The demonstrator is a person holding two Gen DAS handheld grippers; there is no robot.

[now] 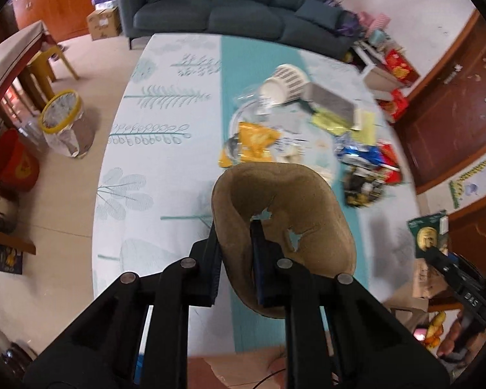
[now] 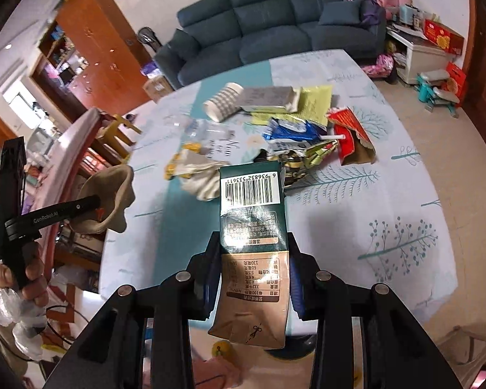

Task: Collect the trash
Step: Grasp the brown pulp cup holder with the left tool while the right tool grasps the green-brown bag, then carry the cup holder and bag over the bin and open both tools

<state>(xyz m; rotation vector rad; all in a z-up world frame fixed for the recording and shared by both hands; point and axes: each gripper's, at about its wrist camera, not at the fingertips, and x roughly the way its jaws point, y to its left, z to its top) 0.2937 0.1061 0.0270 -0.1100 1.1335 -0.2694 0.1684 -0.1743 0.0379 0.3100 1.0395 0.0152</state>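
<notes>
My left gripper is shut on a brown, torn, bowl-shaped paper piece, held above the table's near edge; it also shows in the right wrist view. My right gripper is shut on a dark green and tan drink carton with a barcode, also seen at the right edge of the left wrist view. A pile of trash lies mid-table: a striped paper cup, a yellow wrapper, a blue wrapper, a red packet, crumpled white paper.
The table carries a white and teal leaf-print cloth. A yellow-rimmed trash bin with a plastic liner stands on the floor left of the table, next to a red bucket. A dark sofa stands beyond the table.
</notes>
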